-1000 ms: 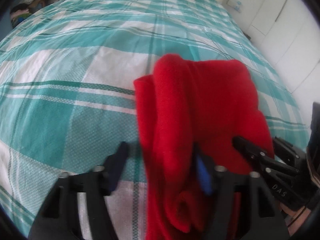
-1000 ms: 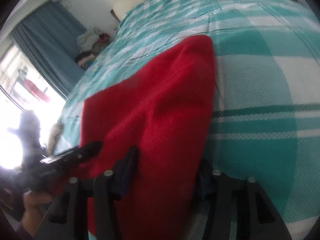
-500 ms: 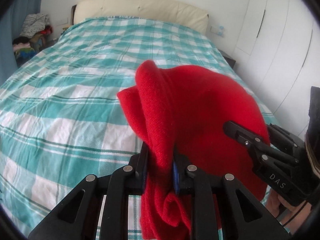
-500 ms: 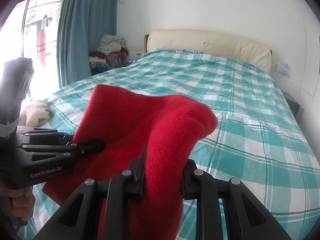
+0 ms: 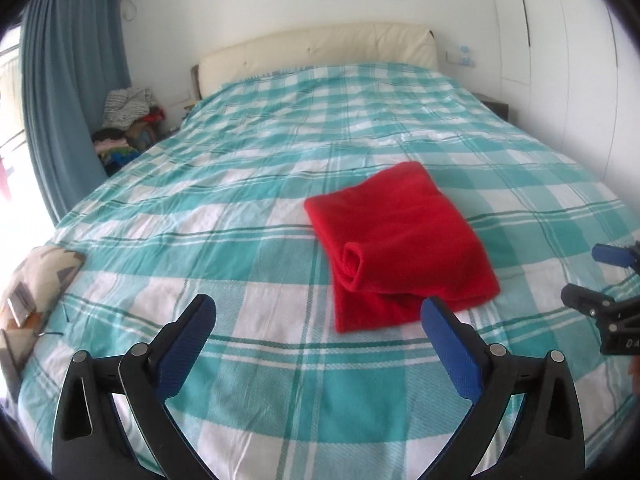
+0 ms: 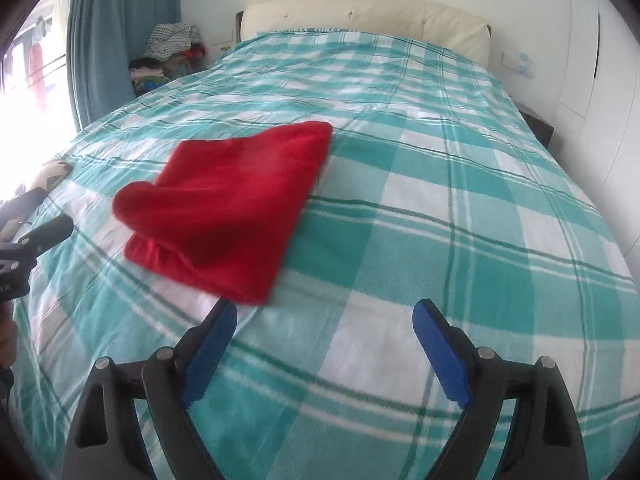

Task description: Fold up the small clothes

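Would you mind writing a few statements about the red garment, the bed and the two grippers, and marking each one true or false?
1. The red garment lies folded on the checked bedspread. True.
2. The left gripper is clamped on the garment. False: its jaws are opening, with only bedspread between them.
3. The right gripper holds nothing. True.
4. The bedspread is plain blue. False: it is a teal and white check.
5. A cream headboard stands at the far end of the bed. True.
6. The garment hangs off the bed's edge. False: it rests wholly on the bedspread.
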The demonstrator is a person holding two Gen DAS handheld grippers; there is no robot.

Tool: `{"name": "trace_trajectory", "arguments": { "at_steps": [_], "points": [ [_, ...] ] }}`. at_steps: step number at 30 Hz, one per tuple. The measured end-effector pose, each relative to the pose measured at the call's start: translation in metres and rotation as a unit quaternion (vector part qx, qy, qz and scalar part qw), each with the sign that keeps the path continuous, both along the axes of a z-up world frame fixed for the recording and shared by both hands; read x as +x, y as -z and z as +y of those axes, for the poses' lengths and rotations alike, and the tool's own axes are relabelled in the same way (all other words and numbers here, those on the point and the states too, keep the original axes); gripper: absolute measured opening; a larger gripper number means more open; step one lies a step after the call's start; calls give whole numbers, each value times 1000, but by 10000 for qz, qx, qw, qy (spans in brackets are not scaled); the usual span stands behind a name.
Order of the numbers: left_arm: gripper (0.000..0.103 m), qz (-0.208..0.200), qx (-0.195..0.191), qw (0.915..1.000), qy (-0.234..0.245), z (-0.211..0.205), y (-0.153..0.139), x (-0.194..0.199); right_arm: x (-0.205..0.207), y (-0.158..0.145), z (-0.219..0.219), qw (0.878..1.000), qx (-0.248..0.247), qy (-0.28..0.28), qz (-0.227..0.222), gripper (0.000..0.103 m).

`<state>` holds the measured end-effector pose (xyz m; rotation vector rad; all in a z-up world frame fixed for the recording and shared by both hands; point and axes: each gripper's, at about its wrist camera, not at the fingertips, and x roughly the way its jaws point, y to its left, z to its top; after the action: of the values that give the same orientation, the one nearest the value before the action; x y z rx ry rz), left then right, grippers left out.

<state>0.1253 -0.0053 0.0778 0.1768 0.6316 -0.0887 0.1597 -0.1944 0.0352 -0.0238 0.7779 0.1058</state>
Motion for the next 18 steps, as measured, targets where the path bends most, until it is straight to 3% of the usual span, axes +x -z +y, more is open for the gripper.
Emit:
{"name": "trace_trajectory", "arguments": {
  "at_steps": [4,7,12,18],
  "points": [
    [103,-91,-6,9997,-220,-7,-24,-32,-43,-35,10,9996,122,-25,-236,97],
    [103,368,-26,9986,-390,-4,-29,-48,-70,-51,20,9996,169,16,-243,98],
    [103,362,181,9978,-519,-2,-31,-82,-106,-59,37,9995,268,50,-143,98],
    [103,311,162,9980,-531,1,-41,-106,-129,-70,50,9999,72,111,-59,98]
  ]
}}
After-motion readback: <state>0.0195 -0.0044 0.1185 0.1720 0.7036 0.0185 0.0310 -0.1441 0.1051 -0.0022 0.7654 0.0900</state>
